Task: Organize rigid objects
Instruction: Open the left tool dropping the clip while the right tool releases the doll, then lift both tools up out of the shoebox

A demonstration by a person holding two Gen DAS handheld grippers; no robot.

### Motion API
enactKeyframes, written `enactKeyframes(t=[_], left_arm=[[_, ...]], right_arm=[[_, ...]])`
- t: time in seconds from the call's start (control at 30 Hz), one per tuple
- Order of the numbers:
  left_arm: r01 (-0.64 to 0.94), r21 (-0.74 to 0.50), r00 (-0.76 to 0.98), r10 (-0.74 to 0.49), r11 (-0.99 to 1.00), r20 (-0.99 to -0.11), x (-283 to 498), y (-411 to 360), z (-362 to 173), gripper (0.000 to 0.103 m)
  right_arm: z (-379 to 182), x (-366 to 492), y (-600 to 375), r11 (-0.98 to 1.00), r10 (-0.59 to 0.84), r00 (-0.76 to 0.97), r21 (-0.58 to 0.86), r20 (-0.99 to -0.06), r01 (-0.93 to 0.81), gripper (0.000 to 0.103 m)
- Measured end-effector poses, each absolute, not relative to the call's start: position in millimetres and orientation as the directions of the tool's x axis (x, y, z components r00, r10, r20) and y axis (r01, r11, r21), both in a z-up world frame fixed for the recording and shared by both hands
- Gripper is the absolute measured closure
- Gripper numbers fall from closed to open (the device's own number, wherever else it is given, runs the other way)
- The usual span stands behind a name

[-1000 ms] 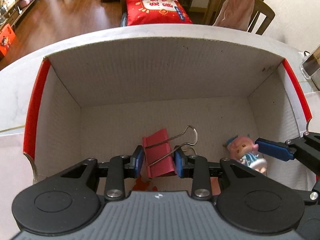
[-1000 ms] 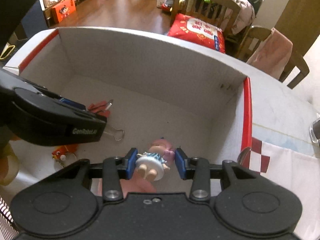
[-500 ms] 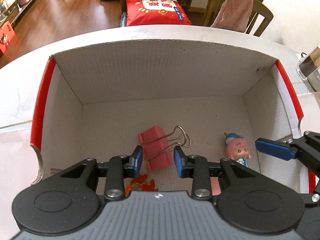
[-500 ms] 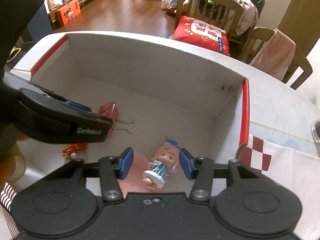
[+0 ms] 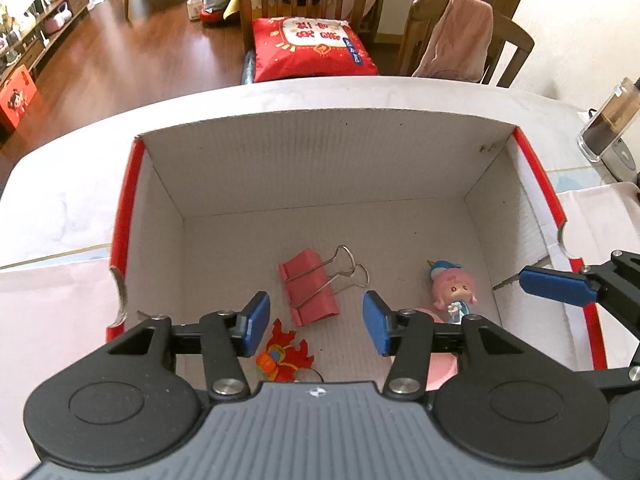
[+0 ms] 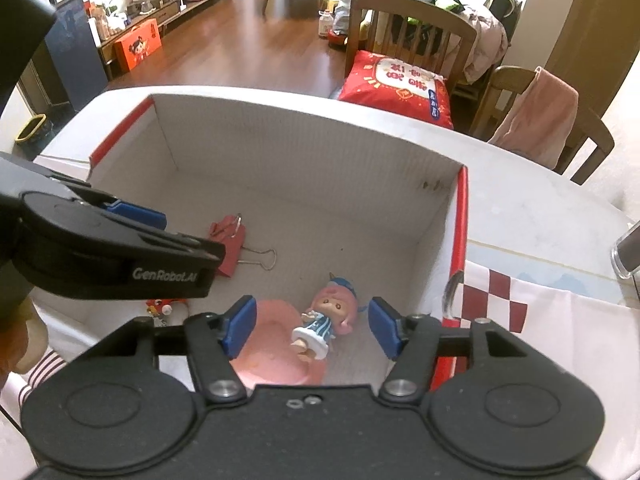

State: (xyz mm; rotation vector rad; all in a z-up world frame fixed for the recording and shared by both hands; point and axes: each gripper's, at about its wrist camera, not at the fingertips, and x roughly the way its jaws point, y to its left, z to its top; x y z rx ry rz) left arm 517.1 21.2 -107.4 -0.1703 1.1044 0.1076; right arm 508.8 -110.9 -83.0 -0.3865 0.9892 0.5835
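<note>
Inside corrugated cardboard box (image 5: 320, 168): red metal clip (image 5: 310, 286) with wire loops, glossy plastic doll (image 6: 326, 320) lying flat. Above them, left tongs (image 5: 316, 322) and right tongs (image 6: 312, 330), both spread, empty.

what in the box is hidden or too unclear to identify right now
- Pink object under the doll: right wrist view, near part cut off by the right gripper body; identity unclear.
- Red-orange trinket: left wrist view, lower part hidden by the left gripper; too small to identify.
</note>
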Motion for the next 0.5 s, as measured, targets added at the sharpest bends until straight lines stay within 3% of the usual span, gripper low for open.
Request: enactKeyframes(t=[0.23,0.37,0.5], left_arm=[[-0.184,-0.071,0.484,0.028,0.98,-0.875,495,18,-89,0.053],[-0.191,-0.07,0.507,0.037,0.979,-0.861,481,17,-76,0.053],[-0.195,-0.069,0.524,0.045,0.978,-0.85,467,14,-65,0.05]], right_arm=[[-70,499,-123,0.784,0.309,0.434,-0.031,-0.846,-0.619,0.037],[-59,491,-130,0.782,0.337,0.447,-0.017,-0.829,-0.623,0.026],[-50,482,-136,0.776,0.36,0.453,-0.009,-0.816,-0.631,0.024]])
